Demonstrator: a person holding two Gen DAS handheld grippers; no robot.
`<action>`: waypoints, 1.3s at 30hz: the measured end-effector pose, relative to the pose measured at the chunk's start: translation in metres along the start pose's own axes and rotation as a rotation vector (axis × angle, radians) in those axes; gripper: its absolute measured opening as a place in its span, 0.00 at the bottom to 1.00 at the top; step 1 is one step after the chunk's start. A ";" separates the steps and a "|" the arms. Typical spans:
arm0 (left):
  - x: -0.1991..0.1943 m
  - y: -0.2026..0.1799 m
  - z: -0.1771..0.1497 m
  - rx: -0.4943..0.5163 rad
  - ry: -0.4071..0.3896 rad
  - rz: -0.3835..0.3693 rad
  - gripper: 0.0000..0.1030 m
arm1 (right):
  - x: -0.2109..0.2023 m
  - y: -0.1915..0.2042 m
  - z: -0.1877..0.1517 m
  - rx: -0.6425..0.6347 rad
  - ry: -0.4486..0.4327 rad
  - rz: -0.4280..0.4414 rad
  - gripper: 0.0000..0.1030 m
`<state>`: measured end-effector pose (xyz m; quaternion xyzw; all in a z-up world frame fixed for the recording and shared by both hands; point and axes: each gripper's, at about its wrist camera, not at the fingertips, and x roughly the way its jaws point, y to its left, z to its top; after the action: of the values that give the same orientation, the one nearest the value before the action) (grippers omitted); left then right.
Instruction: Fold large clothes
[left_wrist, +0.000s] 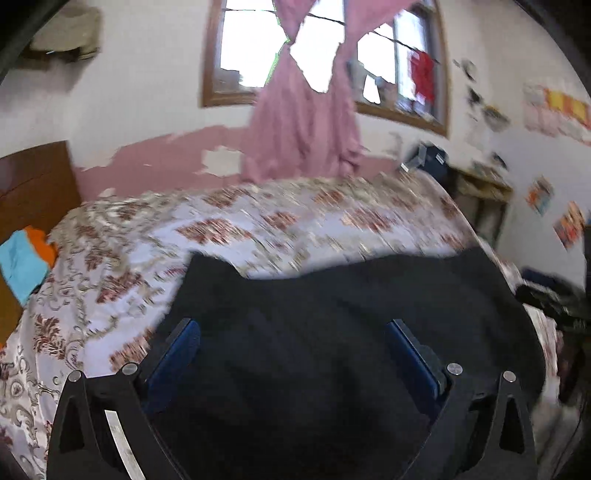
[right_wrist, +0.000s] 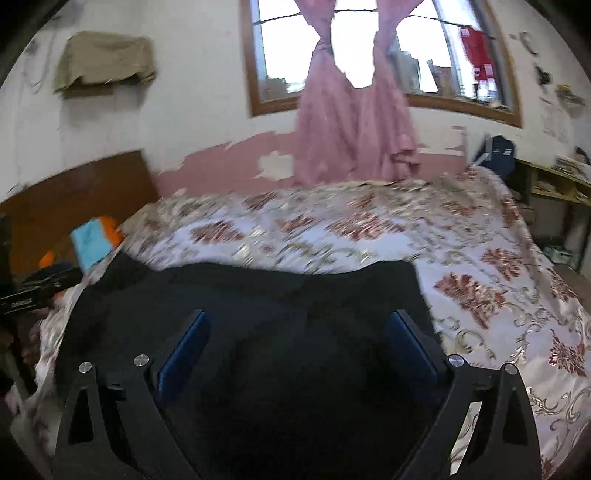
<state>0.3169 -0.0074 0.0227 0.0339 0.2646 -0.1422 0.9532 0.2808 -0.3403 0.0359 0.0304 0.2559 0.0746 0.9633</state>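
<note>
- A bed (right_wrist: 480, 258) with a floral cover fills the middle of the frame.
- Pink curtains (right_wrist: 354, 122), knotted, hang at the top centre before a wood-framed window (right_wrist: 461, 107).
- A brown headboard (right_wrist: 74, 192) stands at the left.
- Turquoise cloth (left_wrist: 20, 258) and orange cloth (left_wrist: 40, 240) lie at the left edge.
- A beige cloth (right_wrist: 107, 61) hangs at the upper left.
- A red garment (left_wrist: 424, 75) hangs at the upper right.
- Posters (left_wrist: 557, 110) dot the right wall.
</note>
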 end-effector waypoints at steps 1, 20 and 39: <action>-0.001 -0.005 -0.007 0.020 0.017 -0.007 0.98 | -0.001 0.004 -0.008 -0.015 0.037 0.028 0.92; 0.063 -0.018 -0.021 0.104 0.148 0.070 1.00 | 0.071 0.017 -0.023 -0.056 0.215 0.076 0.98; 0.151 0.105 0.002 -0.362 0.274 0.206 1.00 | 0.176 -0.047 0.021 0.119 0.244 -0.083 0.99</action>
<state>0.4721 0.0550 -0.0541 -0.0918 0.4078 0.0112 0.9084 0.4479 -0.3589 -0.0366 0.0676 0.3761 0.0227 0.9238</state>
